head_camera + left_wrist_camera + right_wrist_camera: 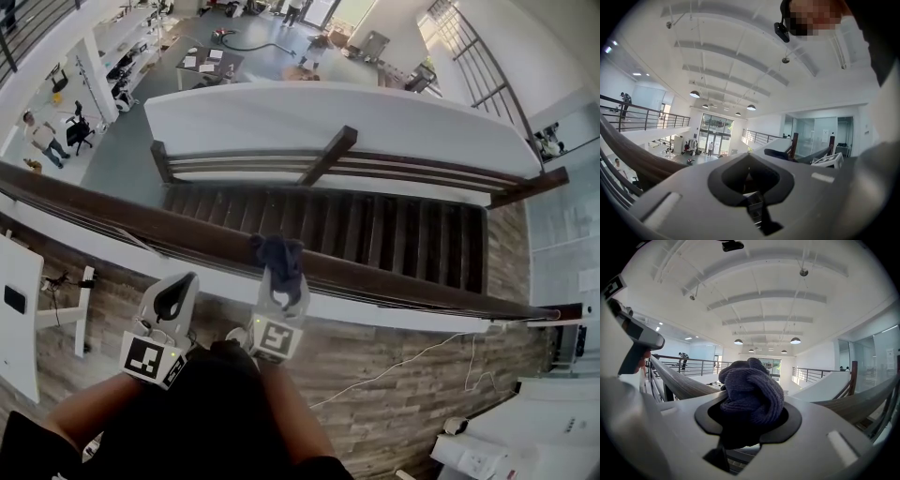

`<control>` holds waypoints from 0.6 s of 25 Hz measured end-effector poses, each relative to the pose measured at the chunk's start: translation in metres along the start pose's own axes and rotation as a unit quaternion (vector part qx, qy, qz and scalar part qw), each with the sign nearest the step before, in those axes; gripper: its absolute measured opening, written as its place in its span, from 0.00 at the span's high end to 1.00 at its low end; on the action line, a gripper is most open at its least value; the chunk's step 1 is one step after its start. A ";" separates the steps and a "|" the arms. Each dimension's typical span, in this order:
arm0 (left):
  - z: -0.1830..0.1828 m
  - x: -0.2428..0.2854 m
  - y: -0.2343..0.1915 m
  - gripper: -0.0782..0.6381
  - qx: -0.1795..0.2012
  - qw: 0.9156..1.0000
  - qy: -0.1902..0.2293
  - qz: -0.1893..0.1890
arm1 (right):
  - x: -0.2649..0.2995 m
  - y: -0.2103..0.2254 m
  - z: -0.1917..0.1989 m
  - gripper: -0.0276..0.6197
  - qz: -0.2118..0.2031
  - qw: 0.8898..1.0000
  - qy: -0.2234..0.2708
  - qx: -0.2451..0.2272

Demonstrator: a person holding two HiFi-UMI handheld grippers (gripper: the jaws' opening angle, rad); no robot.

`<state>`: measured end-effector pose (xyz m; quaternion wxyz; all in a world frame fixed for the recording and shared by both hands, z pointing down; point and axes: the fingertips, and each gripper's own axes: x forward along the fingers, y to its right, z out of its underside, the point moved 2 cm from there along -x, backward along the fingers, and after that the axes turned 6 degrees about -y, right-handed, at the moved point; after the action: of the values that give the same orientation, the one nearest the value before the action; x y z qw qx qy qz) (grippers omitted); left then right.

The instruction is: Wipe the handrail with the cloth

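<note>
Right gripper (281,277): jaws clamped on the bunched dark grey-blue cloth (278,255), which fills the gap between them. Cloth is held at the dark wooden handrail (403,279), over its top edge, roughly mid-length of the run in view; actual contact can't be confirmed. Left gripper (176,292): jaws brought together, nothing held between them, kept on the near side of the rail, just beside the right gripper and clear of the cloth. Staircase (356,225) is seen beyond the rail, plank floor (394,375) below both grippers.
</note>
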<state>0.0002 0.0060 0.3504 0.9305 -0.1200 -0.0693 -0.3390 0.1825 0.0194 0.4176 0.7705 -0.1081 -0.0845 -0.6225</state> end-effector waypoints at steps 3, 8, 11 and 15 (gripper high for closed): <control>0.000 0.004 0.007 0.89 0.002 1.000 -0.001 0.006 | -0.002 0.007 0.001 0.71 0.004 1.000 0.003 0.000; -0.002 0.008 0.018 0.89 0.004 1.000 0.001 0.009 | -0.005 0.022 0.007 0.71 0.009 1.000 -0.006 0.004; -0.002 0.010 0.024 0.89 0.004 1.000 0.002 0.010 | -0.007 0.030 0.011 0.71 0.011 1.000 -0.011 0.002; -0.002 0.014 0.031 0.89 0.004 1.000 0.007 0.010 | -0.006 0.036 0.010 0.71 0.007 1.000 -0.013 0.003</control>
<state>0.0311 0.0194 0.3463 0.9348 -0.1144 -0.0633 -0.3303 0.2167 0.0356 0.4234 0.7739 -0.1142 -0.0960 -0.6155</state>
